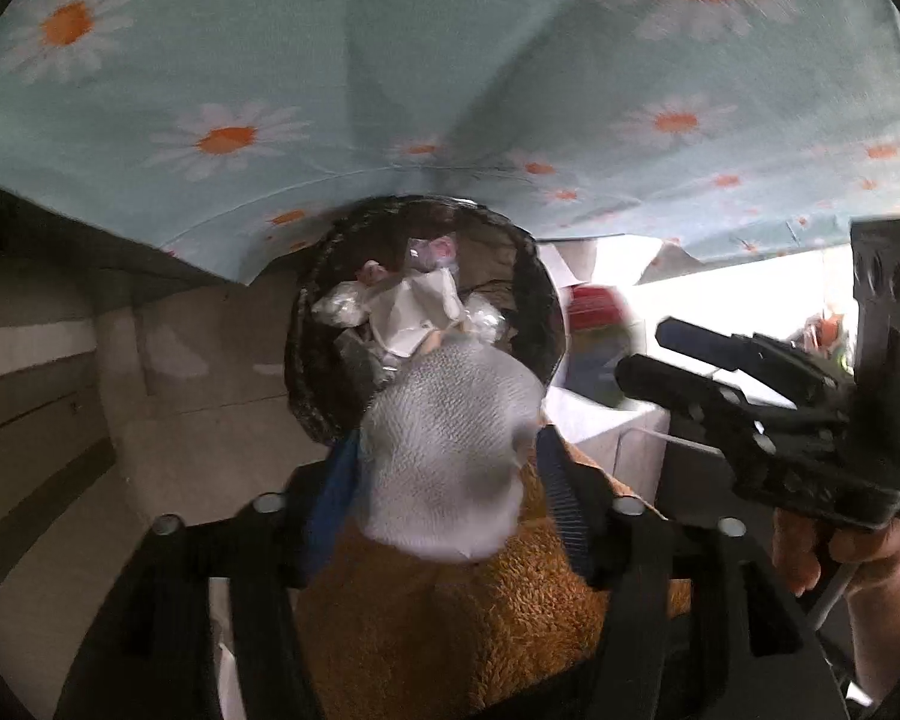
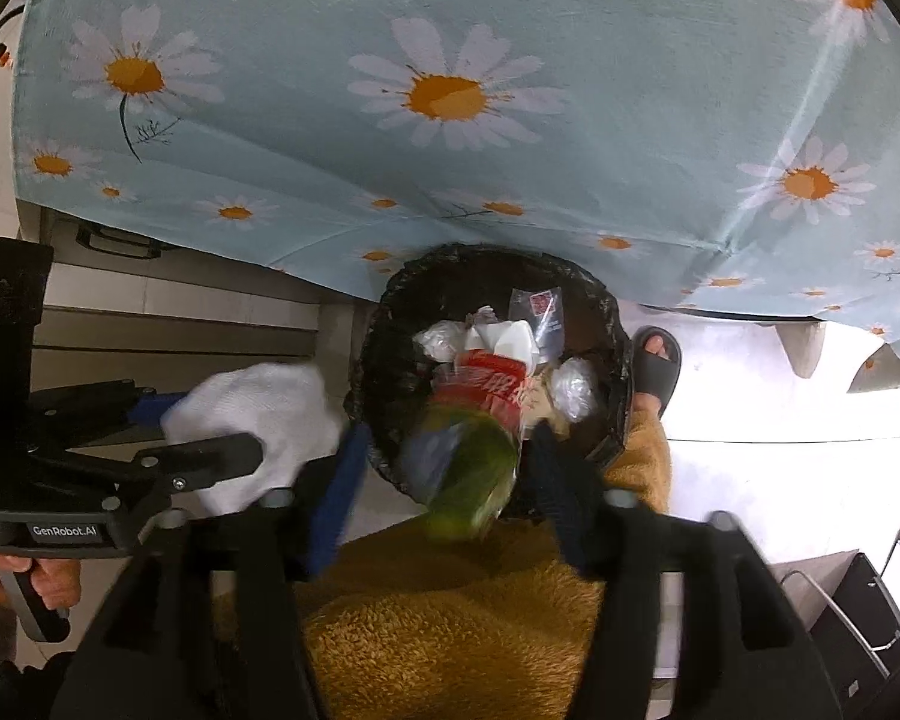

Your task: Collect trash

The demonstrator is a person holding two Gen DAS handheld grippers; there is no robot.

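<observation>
A black-lined round trash bin point(image 2: 606, 324) stands on the floor under a daisy tablecloth; it also shows in the left wrist view point(image 1: 534, 276), holding crumpled white paper and plastic. My left gripper point(image 1: 447, 468) is shut on a crumpled white tissue point(image 1: 450, 450) just short of the bin rim; the tissue also shows in the right wrist view point(image 2: 252, 408). My right gripper point(image 2: 450, 456) is over the bin, fingers apart, with a blurred red and green bottle point(image 2: 474, 438) between them; I cannot tell whether they still touch it. The bottle shows in the left wrist view point(image 1: 597, 348).
The light blue daisy tablecloth point(image 2: 450, 168) hangs over the bin's far side. A foot in a dark sandal point(image 2: 657, 360) stands right of the bin. An orange fuzzy garment point(image 2: 450, 618) lies below both grippers. A dark rack point(image 2: 858, 612) sits at the lower right.
</observation>
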